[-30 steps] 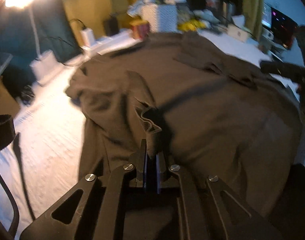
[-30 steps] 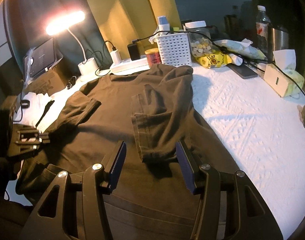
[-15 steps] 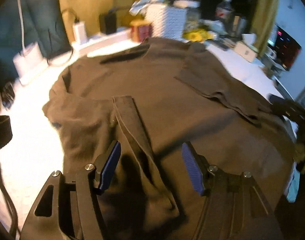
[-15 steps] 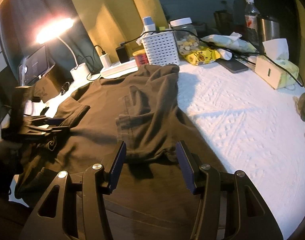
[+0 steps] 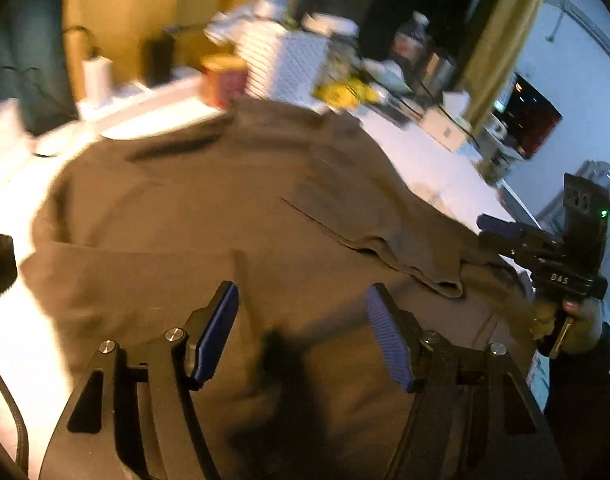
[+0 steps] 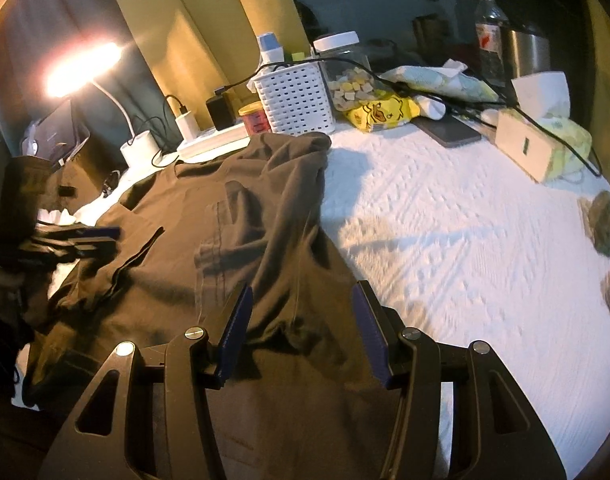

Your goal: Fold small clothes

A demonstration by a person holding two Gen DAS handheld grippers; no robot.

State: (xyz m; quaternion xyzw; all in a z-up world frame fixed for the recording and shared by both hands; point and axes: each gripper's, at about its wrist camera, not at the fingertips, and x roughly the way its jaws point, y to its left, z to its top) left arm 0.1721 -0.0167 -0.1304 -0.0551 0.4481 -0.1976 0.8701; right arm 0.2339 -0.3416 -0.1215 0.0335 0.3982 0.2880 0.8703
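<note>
T-shirt (image 5: 225, 216), dark brown, lies spread on the white textured table cover (image 6: 465, 240), both sleeves folded inward. Left gripper (image 5: 301, 332): jaws apart, holding nothing, above the left sleeve. Right gripper (image 6: 301, 332): jaws apart, empty, over the right sleeve (image 6: 241, 232). Risk: a careless pinch could drag either loose fold open.

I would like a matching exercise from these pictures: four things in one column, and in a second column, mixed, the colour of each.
Things:
1. T-shirt
2. basket
3. snack bag
4. pads of the right gripper

Colours:
A. yellow
B. blue
C. dark brown
D. white

Pairs: 1-C, 2-D, 3-A, 4-B
</note>
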